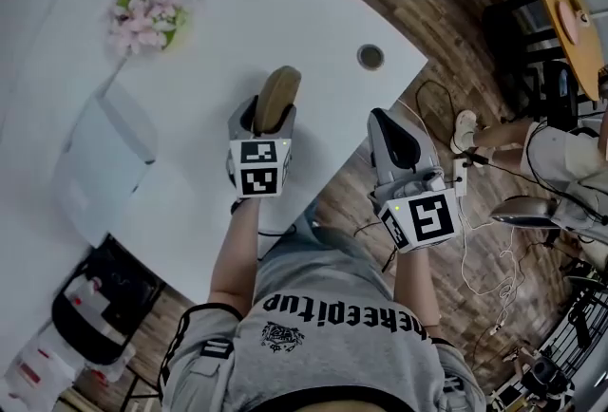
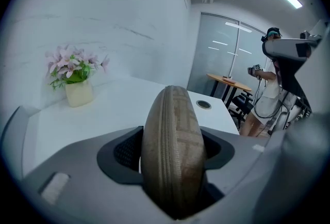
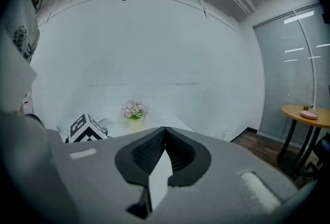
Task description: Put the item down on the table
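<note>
The white table point(image 1: 285, 11) lies bare straight ahead of my left gripper point(image 1: 273, 116), which is clamped on the brown zip case point(image 1: 278, 89). Off to its left stand the flower pot point(image 1: 147, 16) and a pale grey flat device point(image 1: 100, 163), and to the right a round cable port point(image 1: 370, 56) sits in the top. My right gripper point(image 1: 388, 125), jaws together, hangs past the table's edge over the wood floor point(image 1: 427, 2).

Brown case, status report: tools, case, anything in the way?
Left tool shut on brown case, over white table. Right tool shut, empty, past table edge. Nothing close in the way; flower pot far off.
</note>
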Tool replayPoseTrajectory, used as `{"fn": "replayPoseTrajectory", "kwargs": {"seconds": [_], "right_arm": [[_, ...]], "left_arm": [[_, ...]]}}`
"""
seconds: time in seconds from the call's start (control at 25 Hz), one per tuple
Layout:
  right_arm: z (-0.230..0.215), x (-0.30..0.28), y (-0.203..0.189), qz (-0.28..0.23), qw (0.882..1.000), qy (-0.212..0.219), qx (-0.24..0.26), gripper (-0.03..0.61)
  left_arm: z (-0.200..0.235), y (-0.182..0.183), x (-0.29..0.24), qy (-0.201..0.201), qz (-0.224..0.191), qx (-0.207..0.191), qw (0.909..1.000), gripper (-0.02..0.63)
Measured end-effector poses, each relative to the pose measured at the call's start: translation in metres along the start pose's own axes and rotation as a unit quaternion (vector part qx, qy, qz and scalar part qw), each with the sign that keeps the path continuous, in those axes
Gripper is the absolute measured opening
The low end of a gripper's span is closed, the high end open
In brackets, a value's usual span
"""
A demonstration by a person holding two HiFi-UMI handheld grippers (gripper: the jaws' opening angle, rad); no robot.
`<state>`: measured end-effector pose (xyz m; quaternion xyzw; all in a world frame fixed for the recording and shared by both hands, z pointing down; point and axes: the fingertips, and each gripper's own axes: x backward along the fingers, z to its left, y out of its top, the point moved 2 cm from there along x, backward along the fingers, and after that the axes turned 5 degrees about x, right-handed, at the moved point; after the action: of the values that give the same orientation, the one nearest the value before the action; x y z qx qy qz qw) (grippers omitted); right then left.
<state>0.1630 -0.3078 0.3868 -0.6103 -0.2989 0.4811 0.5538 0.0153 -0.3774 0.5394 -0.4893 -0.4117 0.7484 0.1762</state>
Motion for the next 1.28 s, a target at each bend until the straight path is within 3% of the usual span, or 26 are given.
{"fn": "replayPoseTrajectory", "kwargs": {"seconds": [0.44,0.96,1.2,1.28], "right_arm": [[0.000,-0.012,-0.010,0.016,1.000,0.005,-0.004,-0.003],[0.003,-0.019,-0.012,0.023,1.000,0.012,-0.001,-0.002],[0.002,-0.015,-0.012,0.020,1.000,0.010,-0.001,0.000],[0.002,-0.013,-0.012,0.018,1.000,0.011,-0.001,0.000]], "left_arm": [[0.003,-0.014,-0.018,0.013,0.029,-0.034,0.9989,0.308],[0.001,-0.015,-0.022,0.009,0.043,-0.046,0.9980,0.311],[-0.002,-0.010,-0.019,0.024,0.029,-0.102,0.9941,0.314],[-0.004,-0.006,-0.015,0.017,0.019,-0.103,0.9943,0.319]]}}
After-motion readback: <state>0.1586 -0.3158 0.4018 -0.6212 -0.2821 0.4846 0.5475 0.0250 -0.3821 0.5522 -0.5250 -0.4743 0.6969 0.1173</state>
